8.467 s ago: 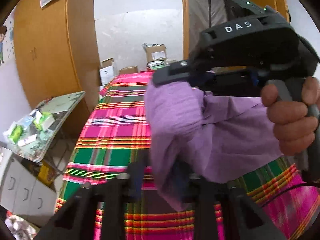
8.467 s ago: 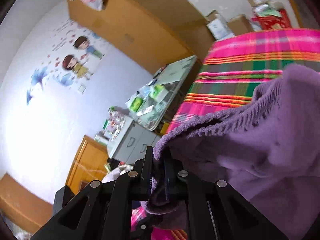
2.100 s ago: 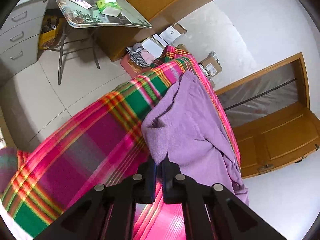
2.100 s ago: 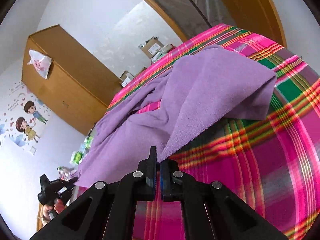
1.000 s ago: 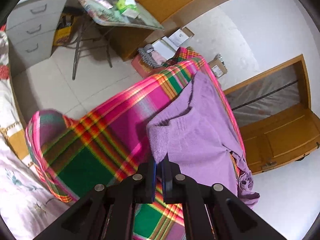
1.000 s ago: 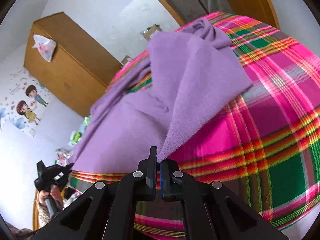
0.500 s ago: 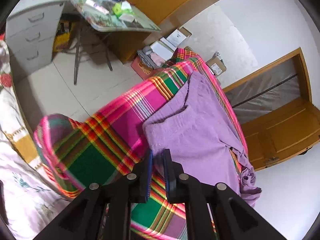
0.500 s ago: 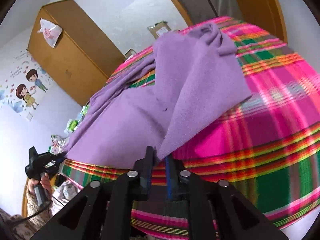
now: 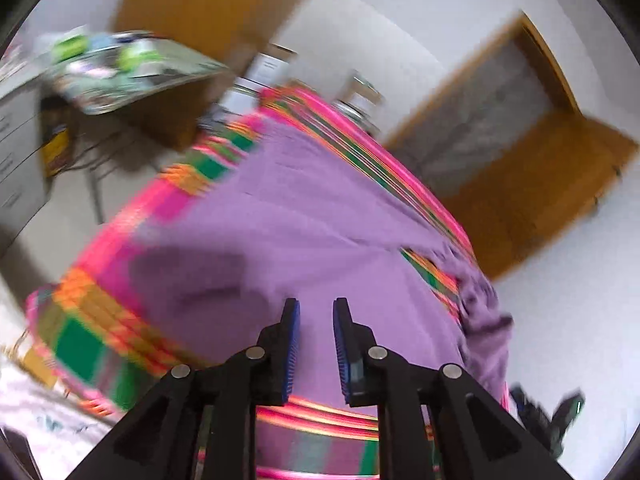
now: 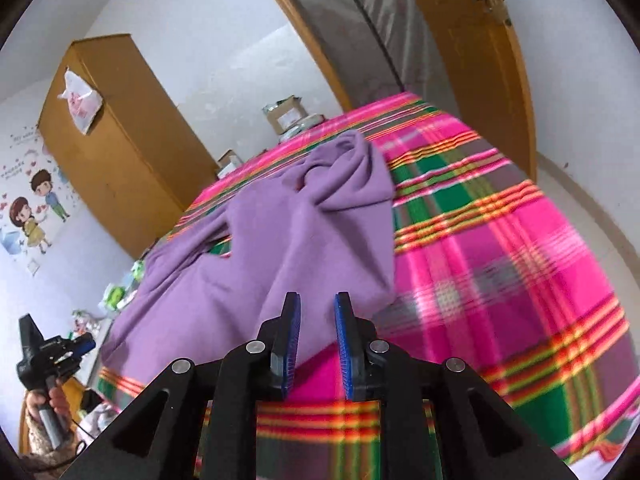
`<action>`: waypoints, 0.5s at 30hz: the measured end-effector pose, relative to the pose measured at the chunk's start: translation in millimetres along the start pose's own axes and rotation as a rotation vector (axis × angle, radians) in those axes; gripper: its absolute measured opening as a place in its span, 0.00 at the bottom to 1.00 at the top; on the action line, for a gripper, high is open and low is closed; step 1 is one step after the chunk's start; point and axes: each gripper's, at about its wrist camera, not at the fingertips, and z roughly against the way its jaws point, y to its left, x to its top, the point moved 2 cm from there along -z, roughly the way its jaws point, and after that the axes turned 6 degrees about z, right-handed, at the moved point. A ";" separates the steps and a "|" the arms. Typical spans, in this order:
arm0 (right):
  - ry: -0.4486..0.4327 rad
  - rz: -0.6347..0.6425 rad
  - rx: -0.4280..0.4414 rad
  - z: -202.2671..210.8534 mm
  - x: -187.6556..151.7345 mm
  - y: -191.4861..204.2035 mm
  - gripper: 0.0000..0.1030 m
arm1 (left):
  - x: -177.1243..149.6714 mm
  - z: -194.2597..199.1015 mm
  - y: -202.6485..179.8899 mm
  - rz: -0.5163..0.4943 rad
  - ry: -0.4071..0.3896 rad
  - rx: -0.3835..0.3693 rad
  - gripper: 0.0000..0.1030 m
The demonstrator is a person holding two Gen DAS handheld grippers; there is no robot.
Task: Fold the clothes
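Note:
A purple garment (image 9: 300, 220) lies spread on the pink and green plaid bedspread (image 9: 80, 340). One end of it is bunched up (image 10: 348, 168) toward the far side. My left gripper (image 9: 314, 308) hovers over the garment's near edge. Its jaws are opening and nothing is between the blue pads. My right gripper (image 10: 316, 300) hangs above the other near corner of the garment (image 10: 280, 248), jaws also opening, with no cloth between them. In the right wrist view a hand holds the left gripper (image 10: 82, 346) at the far left, beyond the bedspread (image 10: 500, 280).
A wooden wardrobe (image 10: 120, 140) stands past the bed, with cardboard boxes (image 10: 286, 114) at the wall. A wooden door (image 10: 480, 60) is on the right. A cluttered side table (image 9: 132, 68) and grey drawers (image 9: 20, 152) stand left of the bed.
Both grippers have let go of the garment's edge, opened and drawn back upward. The purple garment now lies flat on the bedspread.

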 end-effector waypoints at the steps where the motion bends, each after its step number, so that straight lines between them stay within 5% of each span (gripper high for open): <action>1: 0.001 -0.003 -0.009 -3.1 3.0 -5.5 0.22 | -3.6 -10.3 -12.4 -0.039 0.031 -0.015 0.20; 5: 0.010 -0.036 -0.030 -19.0 16.1 -28.9 0.31 | -20.3 -48.2 -51.7 -0.168 0.153 -0.056 0.22; 15: 0.095 -0.001 -0.077 -72.4 43.7 -51.3 0.33 | -62.8 -117.3 -128.5 -0.369 0.363 -0.152 0.29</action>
